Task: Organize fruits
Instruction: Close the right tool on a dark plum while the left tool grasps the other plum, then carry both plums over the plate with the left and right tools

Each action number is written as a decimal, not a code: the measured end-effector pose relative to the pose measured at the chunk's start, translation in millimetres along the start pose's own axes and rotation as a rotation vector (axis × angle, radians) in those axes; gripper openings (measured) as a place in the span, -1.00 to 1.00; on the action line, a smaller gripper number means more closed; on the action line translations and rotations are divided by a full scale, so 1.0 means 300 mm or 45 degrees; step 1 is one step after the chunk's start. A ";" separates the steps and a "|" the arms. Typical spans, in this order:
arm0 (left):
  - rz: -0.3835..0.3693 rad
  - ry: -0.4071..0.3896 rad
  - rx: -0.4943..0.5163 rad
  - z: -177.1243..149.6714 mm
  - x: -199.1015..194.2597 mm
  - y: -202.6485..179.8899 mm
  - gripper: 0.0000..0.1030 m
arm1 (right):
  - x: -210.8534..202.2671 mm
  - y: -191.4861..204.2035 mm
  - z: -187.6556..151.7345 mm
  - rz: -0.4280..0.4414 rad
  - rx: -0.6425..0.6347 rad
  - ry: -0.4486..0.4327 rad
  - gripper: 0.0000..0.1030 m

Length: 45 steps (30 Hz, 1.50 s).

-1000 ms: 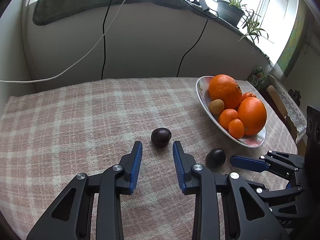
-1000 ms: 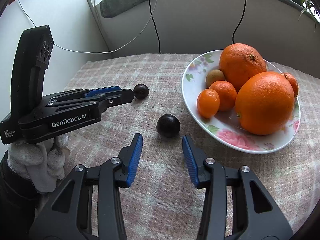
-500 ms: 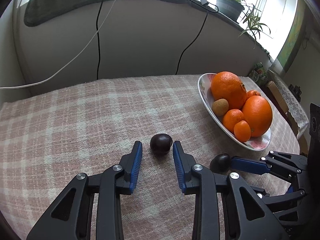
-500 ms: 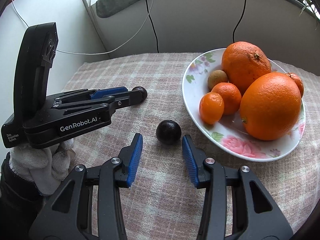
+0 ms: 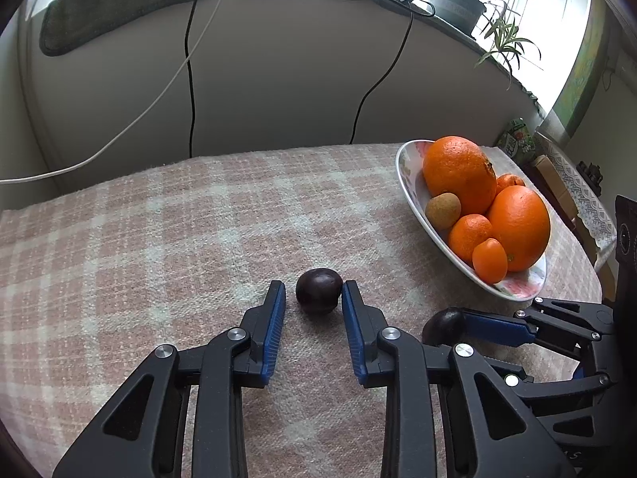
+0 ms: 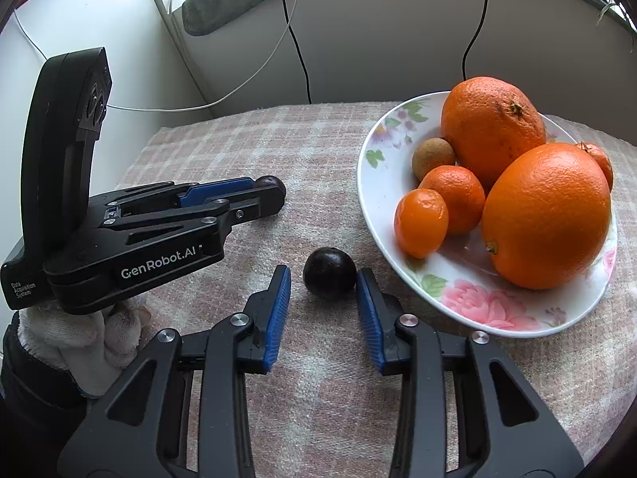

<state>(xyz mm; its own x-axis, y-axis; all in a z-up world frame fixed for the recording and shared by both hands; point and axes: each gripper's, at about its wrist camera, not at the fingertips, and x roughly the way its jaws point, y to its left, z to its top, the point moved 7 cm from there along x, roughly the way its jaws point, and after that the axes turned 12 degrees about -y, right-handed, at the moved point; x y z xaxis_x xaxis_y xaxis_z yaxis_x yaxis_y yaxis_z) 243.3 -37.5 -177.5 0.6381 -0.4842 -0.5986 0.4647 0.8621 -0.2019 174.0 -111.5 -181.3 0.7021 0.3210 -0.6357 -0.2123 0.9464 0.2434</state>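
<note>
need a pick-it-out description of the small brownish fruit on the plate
Start at the flowered white plate on the checked cloth, heaped with orange citrus. At its far left rim, tucked against the biggest, elongated orange, sits the brownish fruit. It is the only round, dull tan-brown thing on the plate; everything else there is bright orange.

rough woven tablecloth (image 5: 159, 239); glossy glazed plate (image 6: 370, 183).
</note>
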 end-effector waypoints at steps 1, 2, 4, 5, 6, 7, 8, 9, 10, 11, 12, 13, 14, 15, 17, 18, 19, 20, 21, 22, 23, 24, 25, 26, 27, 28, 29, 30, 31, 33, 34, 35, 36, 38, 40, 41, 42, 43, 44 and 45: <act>0.000 0.001 0.002 0.001 0.002 -0.002 -0.49 | 0.001 -0.001 0.000 0.001 0.004 -0.001 -0.32; 0.000 0.001 0.005 0.002 0.003 -0.003 -0.50 | 0.001 -0.004 -0.001 0.002 0.008 -0.001 -0.35; 0.001 0.002 0.012 0.006 0.009 -0.012 -0.54 | 0.005 -0.008 0.000 0.005 0.021 -0.003 -0.39; 0.000 0.003 0.016 0.007 0.012 -0.015 -0.56 | 0.005 -0.011 0.000 0.008 0.027 -0.003 -0.42; 0.002 0.002 0.019 0.008 0.014 -0.018 -0.58 | 0.004 -0.014 -0.001 0.010 0.030 -0.004 -0.44; 0.004 0.002 0.021 0.008 0.015 -0.020 -0.58 | 0.004 -0.016 -0.001 0.013 0.032 -0.006 -0.44; 0.005 0.001 0.023 0.010 0.017 -0.023 -0.59 | 0.003 -0.015 -0.002 0.015 0.032 -0.007 -0.44; 0.006 0.000 0.023 0.011 0.018 -0.024 -0.59 | 0.004 -0.014 -0.003 0.017 0.031 -0.008 -0.44; 0.006 0.000 0.021 0.012 0.018 -0.025 -0.60 | 0.004 -0.013 -0.003 0.020 0.033 -0.009 -0.45; 0.009 -0.001 0.020 0.011 0.018 -0.025 -0.60 | 0.004 -0.013 -0.003 0.025 0.035 -0.009 -0.45; 0.011 -0.002 0.021 0.012 0.018 -0.026 -0.60 | 0.005 -0.013 -0.003 0.030 0.037 -0.010 -0.45; 0.013 -0.002 0.022 0.011 0.018 -0.027 -0.60 | 0.004 -0.013 -0.003 0.036 0.040 -0.010 -0.45; 0.016 -0.003 0.023 0.010 0.016 -0.026 -0.60 | 0.004 -0.013 -0.003 0.041 0.042 -0.011 -0.45; 0.020 -0.004 0.021 0.009 0.014 -0.026 -0.60 | 0.002 -0.014 -0.003 0.046 0.043 -0.011 -0.45; 0.028 -0.009 0.014 0.008 0.008 -0.021 -0.60 | -0.002 -0.012 -0.004 0.056 0.042 -0.013 -0.45; 0.032 -0.011 0.008 0.008 0.005 -0.018 -0.60 | -0.002 -0.009 -0.004 0.061 0.040 -0.014 -0.46; 0.034 -0.013 0.001 0.007 0.002 -0.015 -0.61 | -0.005 -0.008 -0.004 0.066 0.037 -0.016 -0.46; 0.035 -0.014 -0.007 0.006 -0.003 -0.012 -0.61 | -0.008 -0.006 -0.004 0.071 0.036 -0.017 -0.46; 0.038 -0.016 -0.012 0.005 -0.007 -0.010 -0.61 | -0.010 -0.004 -0.003 0.075 0.036 -0.019 -0.46; 0.040 -0.019 -0.015 0.004 -0.012 -0.010 -0.61 | -0.013 -0.002 -0.003 0.080 0.036 -0.021 -0.46; 0.041 -0.022 -0.017 0.003 -0.019 -0.008 -0.61 | -0.016 0.000 -0.004 0.087 0.038 -0.022 -0.46; 0.043 -0.026 -0.020 0.003 -0.026 -0.008 -0.61 | -0.020 0.001 -0.003 0.092 0.038 -0.025 -0.46; 0.045 -0.030 -0.023 0.002 -0.033 -0.008 -0.61 | -0.025 0.002 -0.003 0.096 0.037 -0.027 -0.46; 0.045 -0.035 -0.027 0.002 -0.039 -0.009 -0.61 | -0.029 0.003 -0.003 0.101 0.035 -0.029 -0.46; 0.047 -0.038 -0.032 0.001 -0.045 -0.008 -0.61 | -0.035 0.003 -0.005 0.108 0.035 -0.030 -0.46; 0.049 -0.042 -0.037 0.001 -0.051 -0.009 -0.61 | -0.041 0.003 -0.005 0.111 0.034 -0.031 -0.46; 0.050 -0.047 -0.043 0.000 -0.058 -0.009 -0.61 | -0.047 0.001 -0.006 0.115 0.033 -0.032 -0.46; 0.050 -0.051 -0.050 0.000 -0.066 -0.011 -0.61 | -0.055 0.001 -0.006 0.119 0.031 -0.035 -0.46; 0.049 -0.055 -0.053 0.001 -0.071 -0.014 -0.61 | -0.065 -0.001 -0.006 0.123 0.029 -0.039 -0.46; 0.048 -0.063 -0.055 0.007 -0.082 -0.026 -0.61 | -0.085 -0.006 -0.005 0.136 0.032 -0.045 -0.46; 0.049 -0.069 -0.056 0.009 -0.087 -0.032 -0.61 | -0.096 -0.009 -0.004 0.143 0.032 -0.049 -0.46; 0.047 -0.074 -0.059 0.012 -0.093 -0.038 -0.61 | -0.107 -0.011 -0.004 0.150 0.031 -0.053 -0.46; 0.046 -0.078 -0.061 0.016 -0.097 -0.045 -0.61 | -0.120 -0.015 -0.004 0.155 0.028 -0.058 -0.46; 0.044 -0.088 -0.062 0.023 -0.105 -0.060 -0.61 | -0.143 -0.020 -0.004 0.165 0.025 -0.066 -0.46; 0.042 -0.096 -0.061 0.028 -0.114 -0.074 -0.61 | -0.169 -0.025 -0.005 0.181 0.029 -0.073 -0.46; 0.041 -0.100 -0.061 0.032 -0.119 -0.081 -0.61 | -0.182 -0.030 -0.006 0.187 0.031 -0.078 -0.46; 0.039 -0.104 -0.060 0.035 -0.122 -0.089 -0.60 | -0.193 -0.034 -0.006 0.192 0.033 -0.082 -0.46; 0.036 -0.107 -0.058 0.040 -0.123 -0.098 -0.61 | -0.208 -0.039 -0.005 0.196 0.034 -0.089 -0.46; 0.034 -0.110 -0.056 0.048 -0.120 -0.113 -0.61 | -0.221 -0.045 -0.002 0.199 0.036 -0.097 -0.46; 0.034 -0.114 -0.053 0.053 -0.119 -0.126 -0.61 | -0.232 -0.054 0.003 0.202 0.039 -0.104 -0.46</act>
<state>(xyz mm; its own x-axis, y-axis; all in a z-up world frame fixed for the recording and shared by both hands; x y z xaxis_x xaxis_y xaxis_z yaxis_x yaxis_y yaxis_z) 212.8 -55.0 -136.1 0.7033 -0.4707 -0.5328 0.4221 0.8795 -0.2198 129.0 -149.4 -140.4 0.7148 0.4609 -0.5260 -0.3048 0.8822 0.3589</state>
